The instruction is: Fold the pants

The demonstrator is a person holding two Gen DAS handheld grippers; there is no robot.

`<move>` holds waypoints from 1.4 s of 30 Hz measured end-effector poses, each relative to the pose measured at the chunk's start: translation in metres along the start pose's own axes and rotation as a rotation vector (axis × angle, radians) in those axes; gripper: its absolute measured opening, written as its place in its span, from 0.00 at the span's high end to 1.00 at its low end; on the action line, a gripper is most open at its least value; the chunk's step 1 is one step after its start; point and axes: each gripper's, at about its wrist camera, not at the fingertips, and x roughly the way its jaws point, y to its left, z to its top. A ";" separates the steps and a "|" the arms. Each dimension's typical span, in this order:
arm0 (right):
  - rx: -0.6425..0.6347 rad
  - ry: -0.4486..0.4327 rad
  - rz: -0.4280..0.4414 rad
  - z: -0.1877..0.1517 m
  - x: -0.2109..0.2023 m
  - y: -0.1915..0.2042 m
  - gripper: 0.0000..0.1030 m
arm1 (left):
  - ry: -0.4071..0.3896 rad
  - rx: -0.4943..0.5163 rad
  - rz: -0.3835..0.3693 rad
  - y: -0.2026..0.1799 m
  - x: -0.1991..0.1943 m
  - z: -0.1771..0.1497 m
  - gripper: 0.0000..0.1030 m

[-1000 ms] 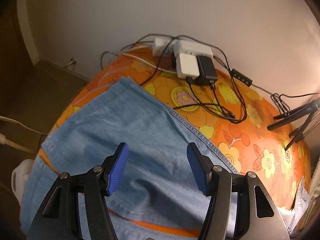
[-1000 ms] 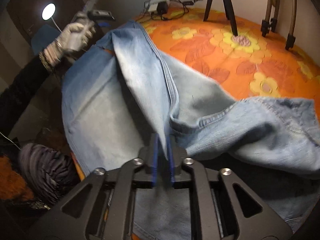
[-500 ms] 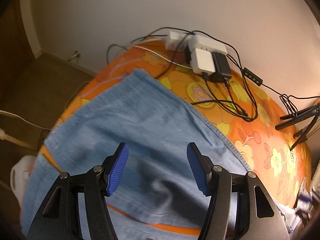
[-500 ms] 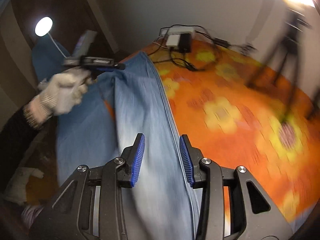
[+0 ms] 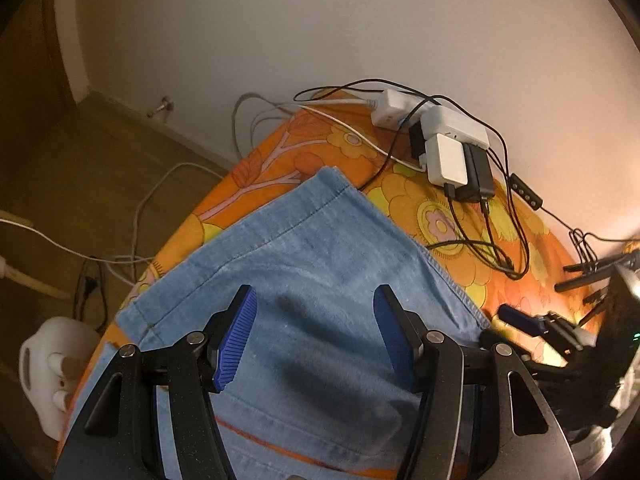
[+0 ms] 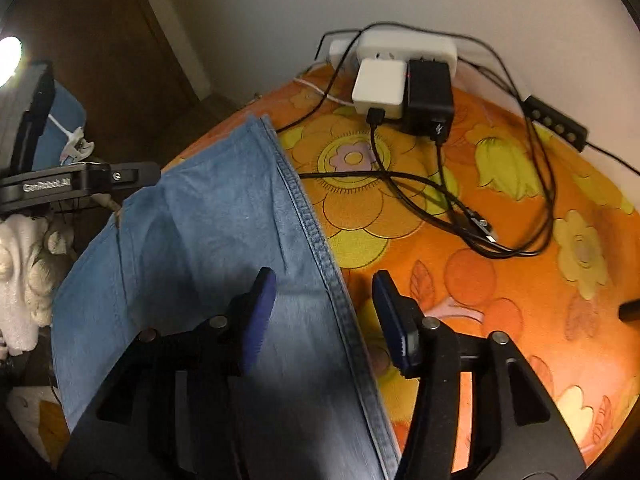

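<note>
My left gripper [image 5: 312,340] and right gripper [image 6: 324,316] both hang spread and empty over the jeans leg [image 5: 320,264], which runs lengthwise straight ahead, its hem [image 6: 256,128] at the far end, about equally near both.

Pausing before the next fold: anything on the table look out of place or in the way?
Yes. A white power strip with white and black chargers and loose black cables sprawls on the orange floral tablecloth, right beside the blue denim pants hem. Both grippers, left and right, are open.
</note>
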 end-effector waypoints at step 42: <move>-0.170 -0.062 0.204 -0.045 -0.025 0.100 0.97 | -0.043 -0.166 -0.186 0.013 0.017 -0.010 0.94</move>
